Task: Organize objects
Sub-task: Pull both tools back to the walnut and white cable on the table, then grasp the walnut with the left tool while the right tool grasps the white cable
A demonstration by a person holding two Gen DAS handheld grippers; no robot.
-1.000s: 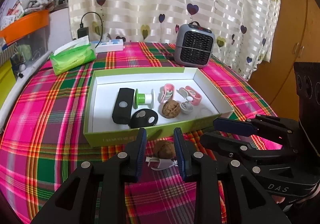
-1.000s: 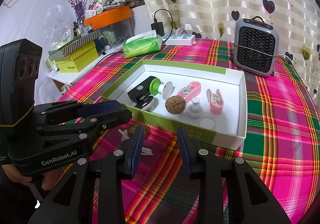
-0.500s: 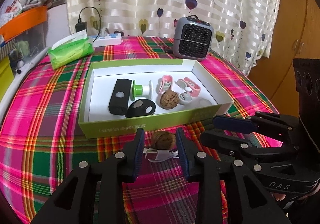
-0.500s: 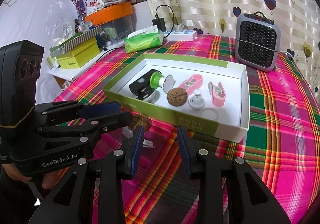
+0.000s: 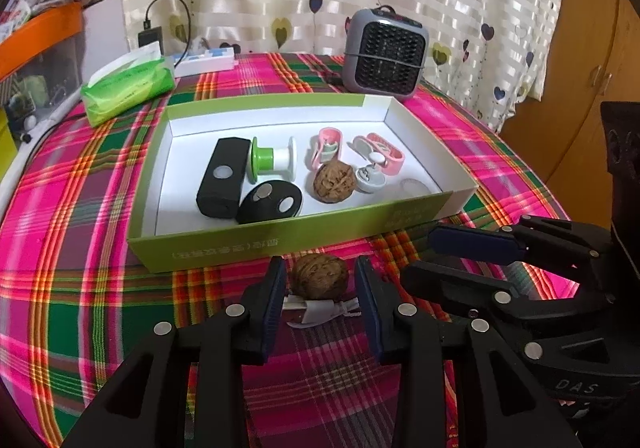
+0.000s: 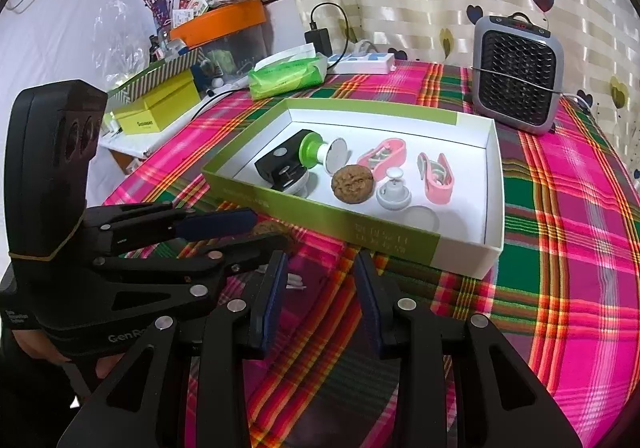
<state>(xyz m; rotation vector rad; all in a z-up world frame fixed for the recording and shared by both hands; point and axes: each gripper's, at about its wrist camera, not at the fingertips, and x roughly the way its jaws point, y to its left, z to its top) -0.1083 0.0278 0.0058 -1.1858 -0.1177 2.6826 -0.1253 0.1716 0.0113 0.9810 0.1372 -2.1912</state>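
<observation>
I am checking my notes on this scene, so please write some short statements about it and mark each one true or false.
1. One walnut lies on the tablecloth, outside the box. True.
2. The box holds no walnut. False: a second walnut lies inside it.
3. The left hand-held gripper clamps the outside walnut. False: its jaws are opening, with gaps on both sides of the nut.
4. The right hand-held gripper holds nothing. True.
5. A white cable lies by the outside walnut. True.

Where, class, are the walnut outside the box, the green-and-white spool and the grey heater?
walnut outside the box (image 5: 319, 275): left wrist view, middle of its shell.
green-and-white spool (image 5: 273, 159): left wrist view, on its core between the flanges.
grey heater (image 6: 516, 73): right wrist view, centre of the black grille.
</observation>
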